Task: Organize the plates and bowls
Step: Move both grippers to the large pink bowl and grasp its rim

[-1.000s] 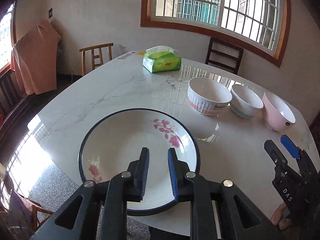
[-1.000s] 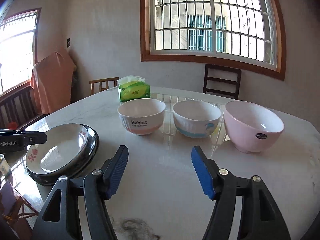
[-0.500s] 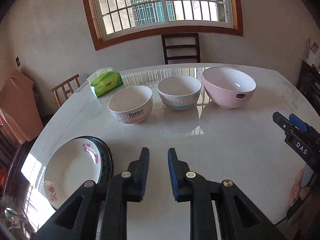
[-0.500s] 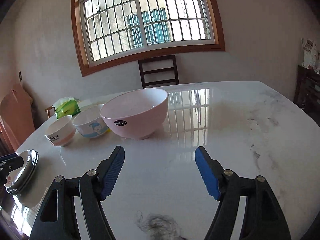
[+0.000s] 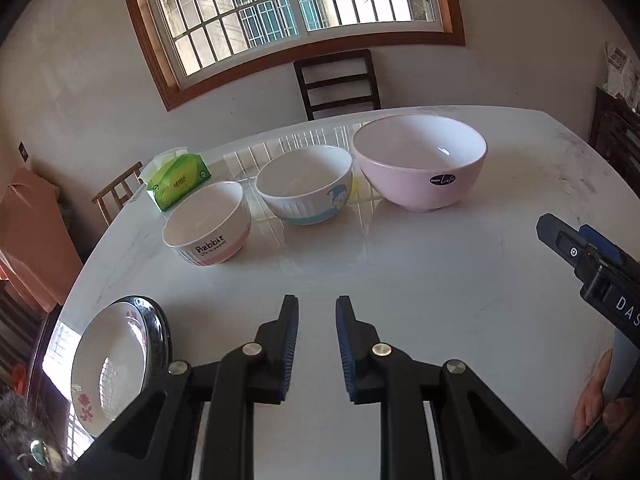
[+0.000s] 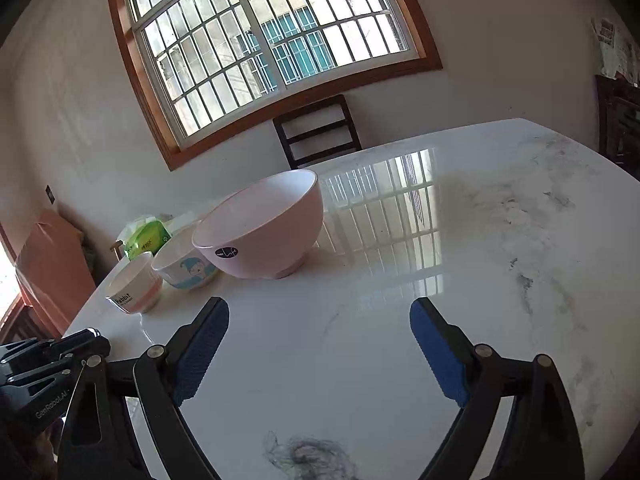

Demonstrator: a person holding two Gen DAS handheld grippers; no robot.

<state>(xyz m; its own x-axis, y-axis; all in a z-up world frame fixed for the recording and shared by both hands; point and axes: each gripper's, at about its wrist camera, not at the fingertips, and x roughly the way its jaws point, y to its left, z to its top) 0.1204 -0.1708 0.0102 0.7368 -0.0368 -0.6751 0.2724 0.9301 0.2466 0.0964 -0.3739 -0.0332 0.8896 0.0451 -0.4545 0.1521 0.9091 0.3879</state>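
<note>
The left gripper is held over the white marble table with its jaws narrowly parted and nothing between them. The right gripper is held with its jaws spread wide, also empty. Ahead of the left gripper a broad bare stretch of tabletop is left free up to a row of three bowls: a small bowl marked "Rabbit" ahead and to the left, a blue-patterned bowl straight ahead, and a large pink bowl ahead and to the right, set close together. A flowered plate resting in a dark-rimmed plate is found low to the left of the left gripper, near the table edge. A green tissue pack lies beyond the small bowl. From the right gripper the bowls are seen ahead to the left; the table ahead and to the right is unoccupied out to its curved edge. A tangle of dark hair lies below the right jaws. Compared with one second earlier, the left gripper has been turned away from the plate toward the bowls, and its jaw gap is unchanged.
</note>
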